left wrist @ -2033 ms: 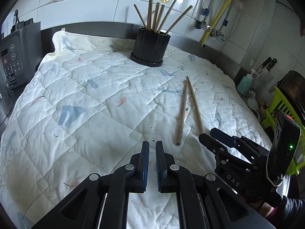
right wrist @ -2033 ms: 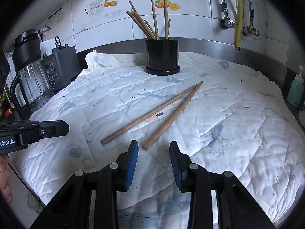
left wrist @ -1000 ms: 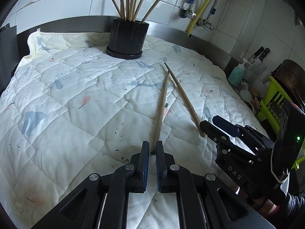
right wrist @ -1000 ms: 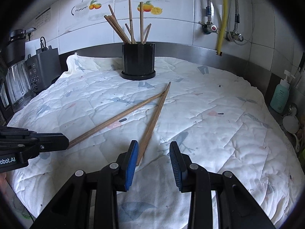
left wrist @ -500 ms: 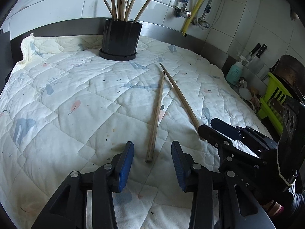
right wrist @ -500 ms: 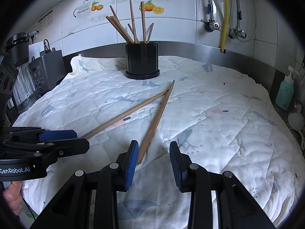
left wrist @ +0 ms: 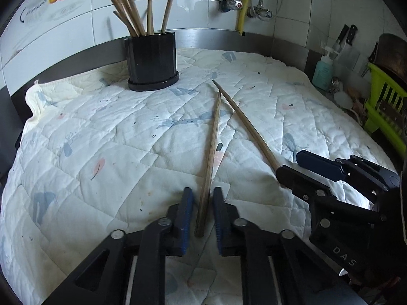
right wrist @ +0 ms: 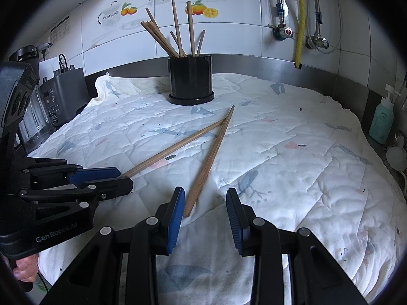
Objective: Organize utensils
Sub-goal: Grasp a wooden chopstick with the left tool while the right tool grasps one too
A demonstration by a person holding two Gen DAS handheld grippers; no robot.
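Two wooden chopsticks lie in a V on the quilted cloth. My left gripper has the near end of the left chopstick between its jaws, which are closing on it, blue pads at its sides. From the right wrist view, the left gripper takes that stick at its tip. The right gripper stands open. The near end of the other chopstick rests just inside its left pad, ungripped. A black holder with several chopsticks stands at the back by the wall.
A blender and a dark appliance stand off the cloth's left edge. A teal soap bottle, knives and a green rack crowd the right. Pipes and a steel backsplash run behind. A hand grips the left tool.
My left gripper opened, slid forward over the left chopstick's near end and closed around it, rolling a little. The right gripper kept still and open.
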